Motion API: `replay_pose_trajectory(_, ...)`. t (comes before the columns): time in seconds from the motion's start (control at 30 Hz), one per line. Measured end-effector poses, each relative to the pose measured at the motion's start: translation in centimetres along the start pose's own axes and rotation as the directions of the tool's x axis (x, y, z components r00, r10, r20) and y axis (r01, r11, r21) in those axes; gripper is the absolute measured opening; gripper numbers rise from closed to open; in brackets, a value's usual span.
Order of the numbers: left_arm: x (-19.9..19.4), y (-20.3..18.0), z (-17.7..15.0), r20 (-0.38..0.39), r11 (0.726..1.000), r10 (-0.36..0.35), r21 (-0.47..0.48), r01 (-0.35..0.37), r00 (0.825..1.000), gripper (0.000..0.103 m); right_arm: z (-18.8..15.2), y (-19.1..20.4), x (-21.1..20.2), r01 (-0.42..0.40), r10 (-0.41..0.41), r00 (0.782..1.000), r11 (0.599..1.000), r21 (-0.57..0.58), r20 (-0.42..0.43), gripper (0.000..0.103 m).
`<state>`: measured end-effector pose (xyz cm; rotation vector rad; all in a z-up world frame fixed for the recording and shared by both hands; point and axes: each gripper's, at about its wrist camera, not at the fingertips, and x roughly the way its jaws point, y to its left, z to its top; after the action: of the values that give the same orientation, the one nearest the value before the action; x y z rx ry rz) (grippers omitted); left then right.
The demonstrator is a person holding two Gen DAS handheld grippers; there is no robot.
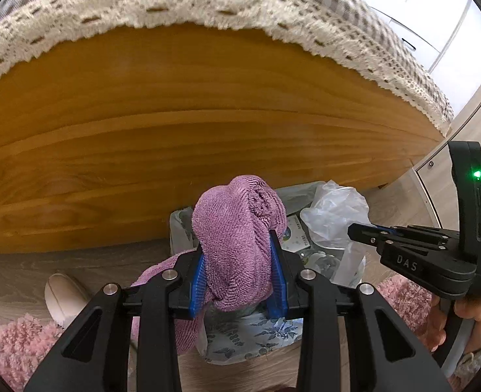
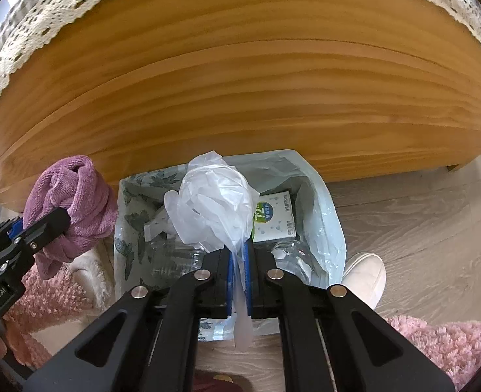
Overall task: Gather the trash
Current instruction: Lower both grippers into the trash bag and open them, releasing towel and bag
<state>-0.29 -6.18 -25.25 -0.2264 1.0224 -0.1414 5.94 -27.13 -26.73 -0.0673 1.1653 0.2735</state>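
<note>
Risk first: purple towel (image 1: 237, 228) bunched in left gripper (image 1: 240, 277), hanging right above the lined trash bin (image 2: 325, 202); probably not trash, so a release here likely drops cloth in with the rubbish. Loose tail of towel trailing below the jaws toward the bin's near rim, could snag the patterned liner and tug it off. Second risk: clear plastic bag (image 2: 214, 205) pinched in right gripper (image 2: 238, 281) by a thin twisted strip only; slippery film, could slide out early and land on the wood floor (image 2: 420, 222) beside the bin instead of inside. Bulk of the bag ballooned above the opening, so may catch on the rim or sit on top rather than sink. Both grippers crowded over one small opening, collision between them possible. Bin tight against the wooden bed frame (image 2: 240, 98), little room behind. Slipper (image 2: 364, 274) and pink rug (image 2: 443, 343) close by on the floor, easy to bump. Fingers: left jaws partly apart, blue pads (image 1: 278, 281) clamped on either side of the towel wad, firm grip. Right jaws nearly closed, pads squeezing the bag's neck, tail of film dangling below. Trash already in bin: small carton (image 2: 274, 219), clear bottle (image 2: 175, 258), crumpled plastic. Bag held over bin centre, not yet let go.
</note>
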Motion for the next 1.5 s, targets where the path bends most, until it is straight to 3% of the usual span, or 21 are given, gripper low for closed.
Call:
replay_pose_trajectory(0.7,8.0,-0.3,-0.7,-0.198,0.999,0.008,-0.032,-0.015,0.98,0.031,1.0,1.1,4.0,0.049,-0.051,0.993,0.999,-0.019,-0.107,0.006)
replay_pose_trajectory(1.0,8.1,-0.2,-0.2,-0.206,0.998,0.025,-0.044,-0.035,0.978,0.039,1.5,1.8,4.3,0.051,-0.054,0.989,0.998,-0.029,-0.135,0.006)
replay_pose_trajectory(1.17,7.2,0.1,0.0,-0.199,0.996,0.033,-0.08,-0.05,0.98,0.07,1.7,2.7,4.2,0.069,-0.075,0.989,0.996,-0.053,-0.129,0.006)
replay_pose_trajectory(1.37,5.9,1.0,0.0,-0.187,0.991,0.065,-0.101,-0.085,0.98,0.089,2.0,3.4,4.3,0.087,-0.093,0.986,0.995,-0.048,-0.141,0.006)
replay_pose_trajectory(1.5,5.5,2.4,-0.4,-0.187,0.984,0.071,-0.151,-0.1,0.98,0.094,2.1,3.9,4.5,0.086,-0.092,0.985,0.995,-0.05,-0.149,0.006)
